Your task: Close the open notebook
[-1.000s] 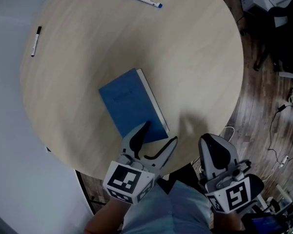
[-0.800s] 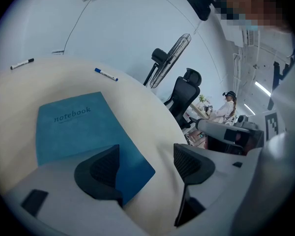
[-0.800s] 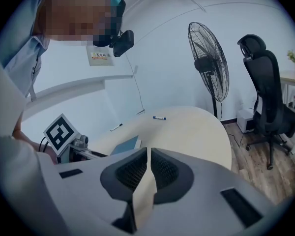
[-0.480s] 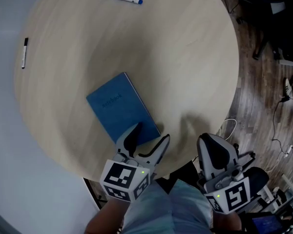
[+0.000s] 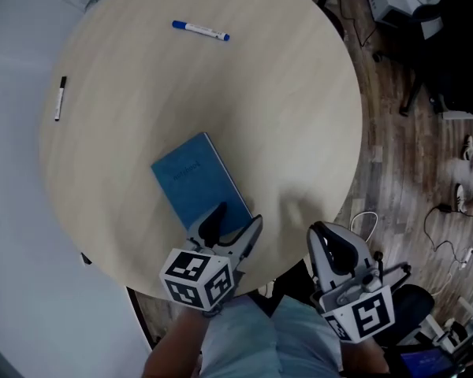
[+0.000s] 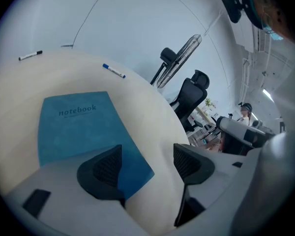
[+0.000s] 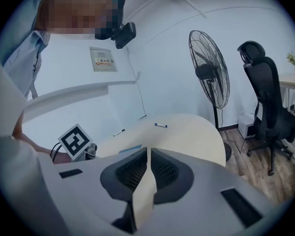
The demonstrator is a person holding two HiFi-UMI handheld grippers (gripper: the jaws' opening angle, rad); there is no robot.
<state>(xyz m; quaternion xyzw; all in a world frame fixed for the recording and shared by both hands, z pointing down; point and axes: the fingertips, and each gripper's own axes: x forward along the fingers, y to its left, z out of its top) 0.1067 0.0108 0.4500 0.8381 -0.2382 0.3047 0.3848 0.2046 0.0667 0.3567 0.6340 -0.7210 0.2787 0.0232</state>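
- State: the notebook (image 5: pixel 195 181) lies closed and flat, cover up, on the near part of the table (image 5: pixel 284 109). Its near corner is close to the table rim. Judged from this, the closing step looks complete.
- Left claw (image 5: pixel 236 220): jaws wide apart, holding nothing, poised over the near corner of the notebook. One jaw overlaps that corner and the other stands over bare table. Contact with the cover cannot be confirmed.
- Right claw (image 5: pixel 331 242): jaws pressed together with nothing between them, held off the table beyond its near rim.
- Risk 1: a sideways sweep of the left claw could catch the free edge of the cover and lift it open again.
- Risk 2: a pull toward the operator with a jaw resting on the cover could drag the notebook over the rim, since the tabletop looks smooth and offers little grip.
- Risk 3: the right claw is unlikely to disturb anything unless it is raised over the rim.
- Notebook: thin rectangle, matte blue cover with small printed title, pale page block visible along one long edge.
- Table: round, light wood-grain surface, low sheen.
- Claw pads (image 6: pixel 105 168): dark, finely ribbed, on pale moulded bodies.
- Far side: a blue-capped marker (image 5: pixel 200 30) and a black marker (image 5: pixel 60 98), both slim cylinders, well apart from the notebook.
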